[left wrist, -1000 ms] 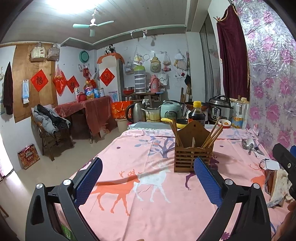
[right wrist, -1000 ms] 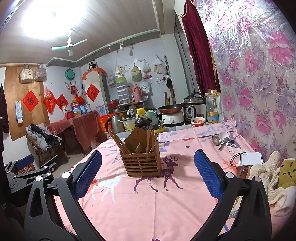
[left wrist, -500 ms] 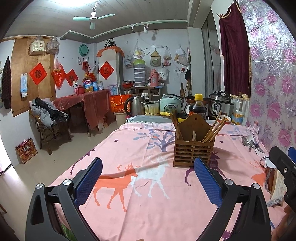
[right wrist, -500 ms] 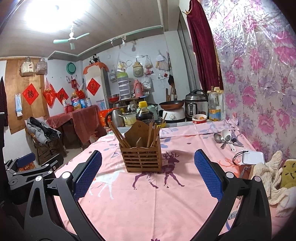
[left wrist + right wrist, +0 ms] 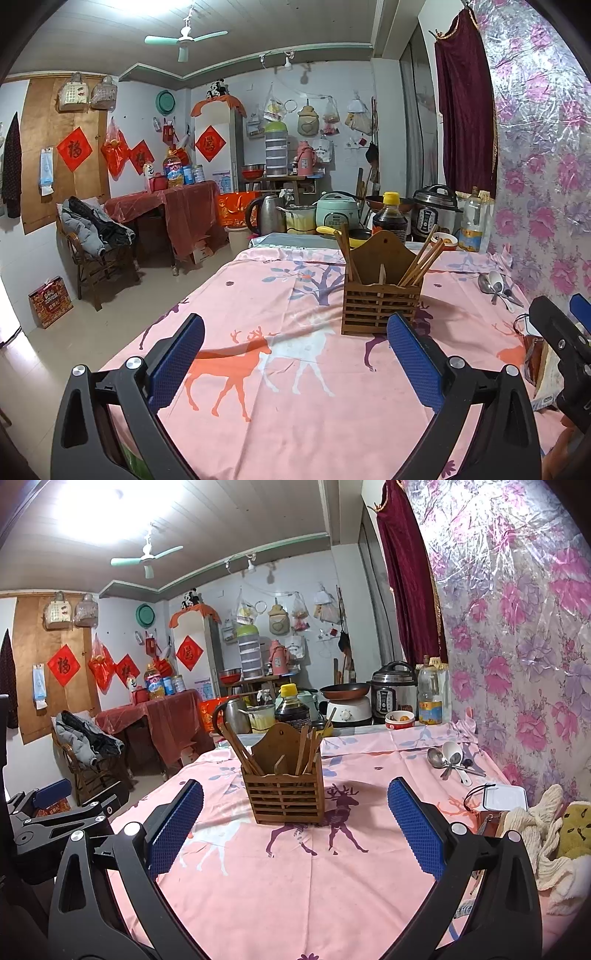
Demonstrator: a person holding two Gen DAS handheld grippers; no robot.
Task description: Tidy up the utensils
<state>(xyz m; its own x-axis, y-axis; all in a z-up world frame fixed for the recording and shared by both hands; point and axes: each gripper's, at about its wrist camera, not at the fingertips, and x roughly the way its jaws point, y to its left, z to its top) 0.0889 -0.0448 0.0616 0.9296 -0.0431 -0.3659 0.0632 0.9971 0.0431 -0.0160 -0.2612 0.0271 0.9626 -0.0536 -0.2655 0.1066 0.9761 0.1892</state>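
Observation:
A slatted wooden utensil holder (image 5: 380, 301) (image 5: 286, 794) stands mid-table on the pink deer-print cloth (image 5: 295, 387) (image 5: 303, 886), with chopsticks (image 5: 423, 264) (image 5: 308, 746) leaning in its compartments. Loose spoons, metal and white (image 5: 495, 288) (image 5: 450, 758), lie in a pile at the far right by the wall. My left gripper (image 5: 295, 354) hovers open, short of the holder, nothing between its blue pads. My right gripper (image 5: 295, 827) is open too, facing the holder from the near side, empty. Each gripper shows at the edge of the other's view.
A soy sauce bottle (image 5: 389, 218), kettle (image 5: 267, 214), rice cookers (image 5: 436, 210) and an oil bottle (image 5: 430, 698) crowd the table's far end. A white lidded box (image 5: 504, 795), cloths and a yellow toy (image 5: 576, 830) lie at the right. Floral wall (image 5: 517, 627) bounds the right side.
Both wrist views have tilted slightly downward and shifted; the holder sits a little lower in frame. Both grippers stay open and nothing on the table has moved.

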